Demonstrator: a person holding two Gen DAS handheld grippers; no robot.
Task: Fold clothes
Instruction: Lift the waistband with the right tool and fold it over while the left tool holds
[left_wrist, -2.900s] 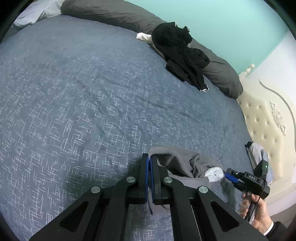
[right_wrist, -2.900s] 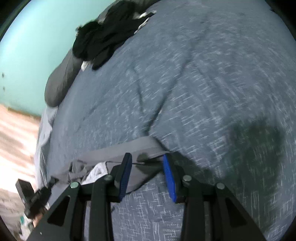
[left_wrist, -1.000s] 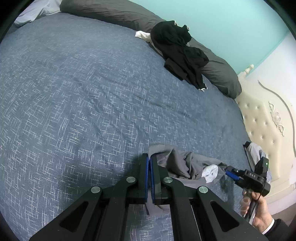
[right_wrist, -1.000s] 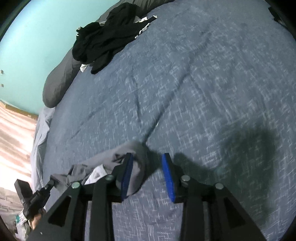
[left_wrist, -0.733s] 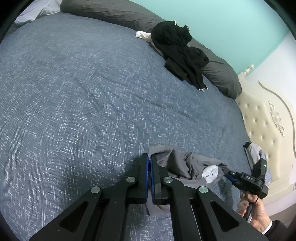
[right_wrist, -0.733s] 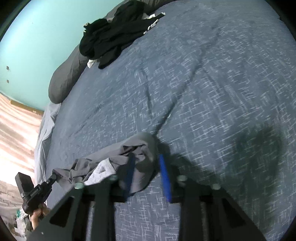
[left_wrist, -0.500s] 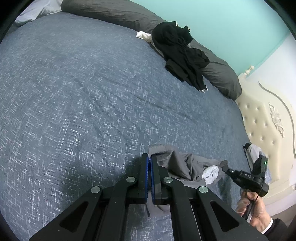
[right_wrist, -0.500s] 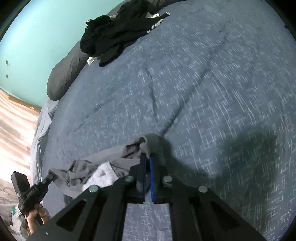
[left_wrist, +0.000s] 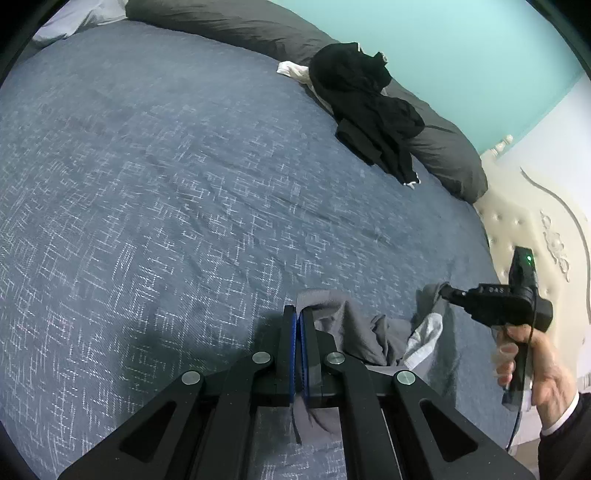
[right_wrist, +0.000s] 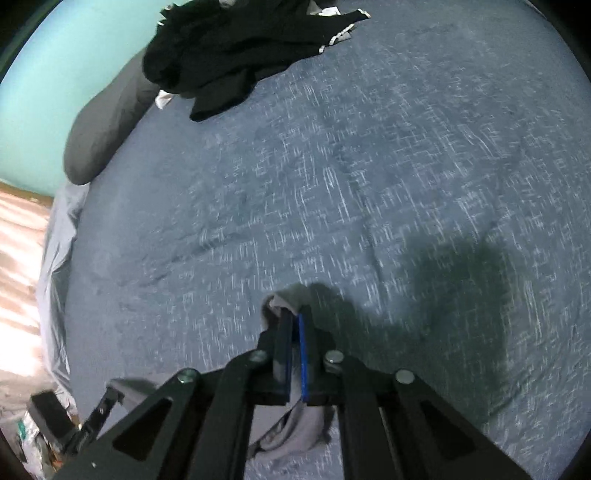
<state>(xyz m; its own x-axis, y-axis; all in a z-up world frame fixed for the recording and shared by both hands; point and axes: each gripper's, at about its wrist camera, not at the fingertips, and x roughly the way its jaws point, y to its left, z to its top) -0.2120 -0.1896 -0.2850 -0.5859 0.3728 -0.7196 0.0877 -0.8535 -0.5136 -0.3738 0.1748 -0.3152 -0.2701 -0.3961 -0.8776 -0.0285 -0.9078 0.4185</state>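
Right at the near edge of the bed (left_wrist: 155, 192), my left tongs (left_wrist: 298, 325) are pressed together on a fold of the grey garment (left_wrist: 354, 332), blue pads flat against the cloth, with a tail of fabric hanging below them. My right tongs (right_wrist: 293, 332) are pinched on another edge of that same grey garment, a bunched corner poking out past the tips and more cloth drooping underneath. From the left view I can see my right hand (left_wrist: 535, 365) gripping the handle of the right tongs, dark sleeve at the wrist, green light glowing on the unit. The garment sags crumpled between the two grips, a paler grey patch showing in its folds, lifted just off the blue-grey bedspread. Shadows of the tongs fall on the bedspread beside the garment. Beyond the garment the bedspread runs bare and lightly creased. Further off, well apart from the garment, a heap of black clothes (left_wrist: 365, 107) lies half on the bedspread, half on a long dark grey pillow (left_wrist: 236, 26), a bit of white cloth (left_wrist: 291, 70) peeping out beside it. Behind that, the teal wall (left_wrist: 461, 48); past my right hand, a cream tufted headboard (left_wrist: 517, 229).
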